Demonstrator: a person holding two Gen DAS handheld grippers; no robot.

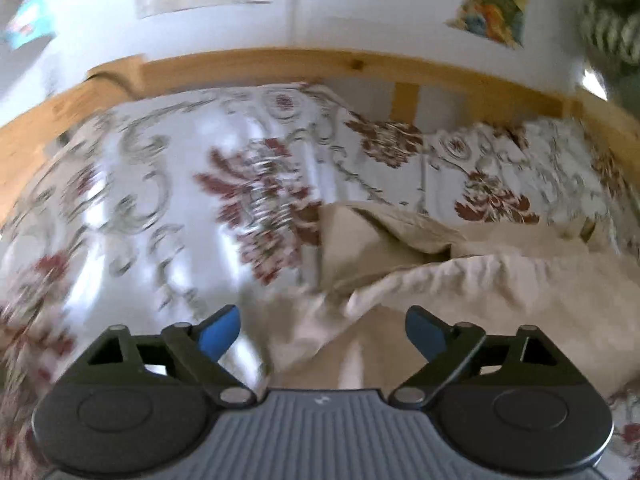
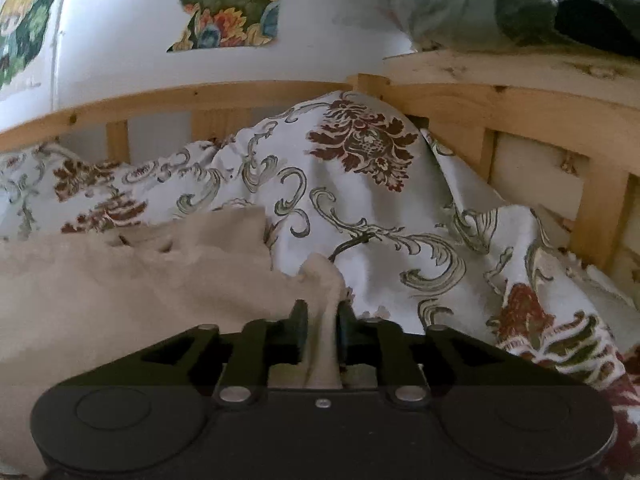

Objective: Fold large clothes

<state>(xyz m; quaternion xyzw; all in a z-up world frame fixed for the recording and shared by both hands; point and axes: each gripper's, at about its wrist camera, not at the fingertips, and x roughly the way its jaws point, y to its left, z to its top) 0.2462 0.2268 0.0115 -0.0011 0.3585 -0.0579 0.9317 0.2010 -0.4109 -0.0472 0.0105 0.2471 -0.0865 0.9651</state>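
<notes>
— Beige garment [image 2: 120, 280]: location?

— It lies rumpled on the floral bedspread [image 2: 360, 208], on the near side of the wooden bed rail [image 2: 240, 96].

— My right gripper [image 2: 322, 332]?

— Jaws nearly closed, clamped on a raised fold of that garment at its edge beside the bedspread.

— My left gripper [image 1: 322, 332]?

— Jaws spread wide, blue pads [image 1: 220, 332] apart, gripping nothing. The beige garment [image 1: 460, 288] lies below and beyond them. This view is blurred.

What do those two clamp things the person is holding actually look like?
Both are black, with two round discs at the base and hinged bars leading to the jaws. The left gripper has bright blue pads and a ribbed grey centre plate; the right gripper looks almost all black, with silver rivets.
</notes>
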